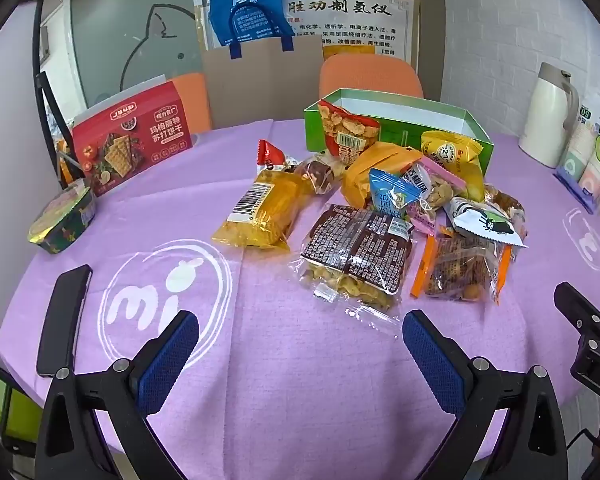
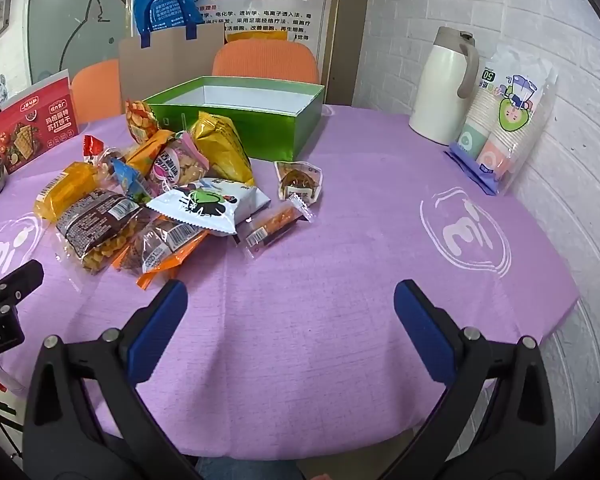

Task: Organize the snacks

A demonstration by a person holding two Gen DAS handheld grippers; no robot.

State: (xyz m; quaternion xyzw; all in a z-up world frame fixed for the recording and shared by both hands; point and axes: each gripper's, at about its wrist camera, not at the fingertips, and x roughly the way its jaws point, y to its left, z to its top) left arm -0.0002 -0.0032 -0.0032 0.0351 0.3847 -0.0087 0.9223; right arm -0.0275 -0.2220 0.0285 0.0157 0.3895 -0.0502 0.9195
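Note:
A heap of snack packets lies on the purple tablecloth in front of an open green box. Nearest in the left wrist view are a yellow packet, a brown-label clear bag and an orange-edged bag. A white packet with a green bug, a small clear bar and a round pastry packet show in the right wrist view. My left gripper hovers open short of the heap. My right gripper hangs open over bare cloth, right of the heap.
A red biscuit box and a round tin stand at the left. A white thermos jug and a pack of paper cups sit at the right by the brick wall. Orange chairs stand behind the table.

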